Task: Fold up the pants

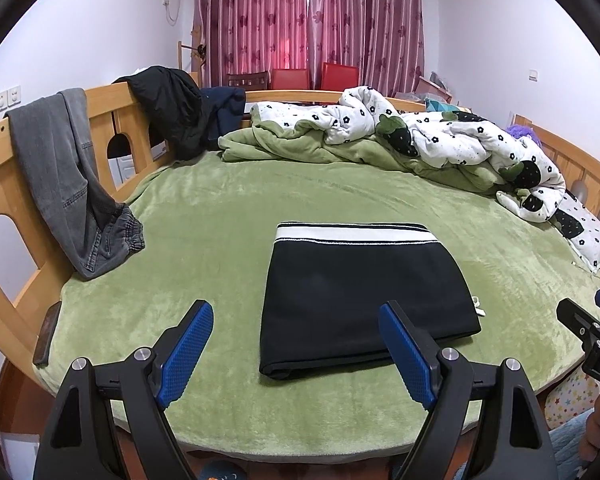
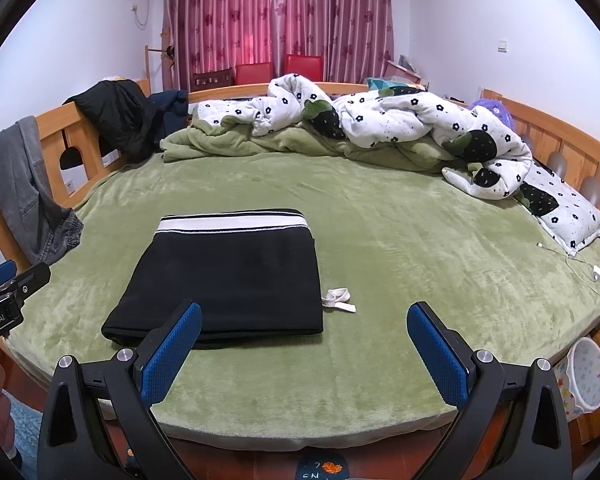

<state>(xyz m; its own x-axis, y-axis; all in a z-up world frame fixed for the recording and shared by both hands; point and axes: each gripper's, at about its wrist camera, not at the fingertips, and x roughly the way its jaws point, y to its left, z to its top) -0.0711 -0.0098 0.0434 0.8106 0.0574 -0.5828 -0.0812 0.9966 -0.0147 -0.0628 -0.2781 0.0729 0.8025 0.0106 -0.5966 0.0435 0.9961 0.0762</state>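
Observation:
The black pants [image 1: 364,300] lie folded into a flat rectangle on the green bed [image 1: 204,216], white striped waistband at the far edge. They also show in the right wrist view [image 2: 232,276], with a white drawstring [image 2: 338,300] sticking out at their right side. My left gripper [image 1: 296,316] is open and empty, held just short of the near edge of the pants. My right gripper [image 2: 304,318] is open and empty, near the pants' near right corner. Each gripper appears at the edge of the other's view.
Grey jeans [image 1: 60,168] and a black jacket [image 1: 168,104] hang over the wooden bed rail [image 1: 100,96] at the left. A bunched floral quilt [image 1: 460,140] and green blanket lie at the far side. A phone [image 1: 46,334] lies at the bed's left edge. A charger cable [image 2: 580,268] lies at the right.

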